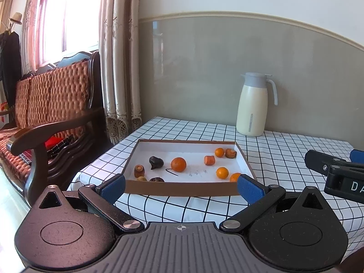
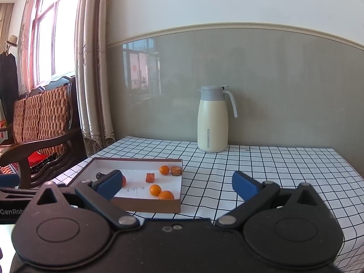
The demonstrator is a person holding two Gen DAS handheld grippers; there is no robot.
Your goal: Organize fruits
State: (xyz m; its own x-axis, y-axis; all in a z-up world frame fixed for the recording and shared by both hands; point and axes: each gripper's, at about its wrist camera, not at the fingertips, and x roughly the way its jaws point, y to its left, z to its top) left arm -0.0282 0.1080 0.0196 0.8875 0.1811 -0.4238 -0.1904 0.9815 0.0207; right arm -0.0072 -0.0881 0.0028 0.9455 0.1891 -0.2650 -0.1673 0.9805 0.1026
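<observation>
Looking along the left gripper [image 1: 181, 187], I saw its blue-padded fingers spread wide with nothing between them, and the right gripper [image 2: 177, 185] stood just as wide and empty. The shallow cardboard tray [image 1: 182, 187], brown outside and white inside, lay flat on the checked cloth of the desk [image 1: 284, 159], its long axis running left to right across my left view. Inside it, the biggest orange [image 1: 178, 164] sat near the middle. Smaller round oranges [image 1: 222, 173] clustered toward the right end, with a cut orange chunk [image 1: 209, 160] lying on its side among them. A dark, lumpy fruit [image 1: 155, 162] and a brown stubby piece [image 1: 138, 171] standing upright sat at the left end. A smooth cream jug [image 1: 252, 105] with a grey lid stood behind the tray, by the wall.
</observation>
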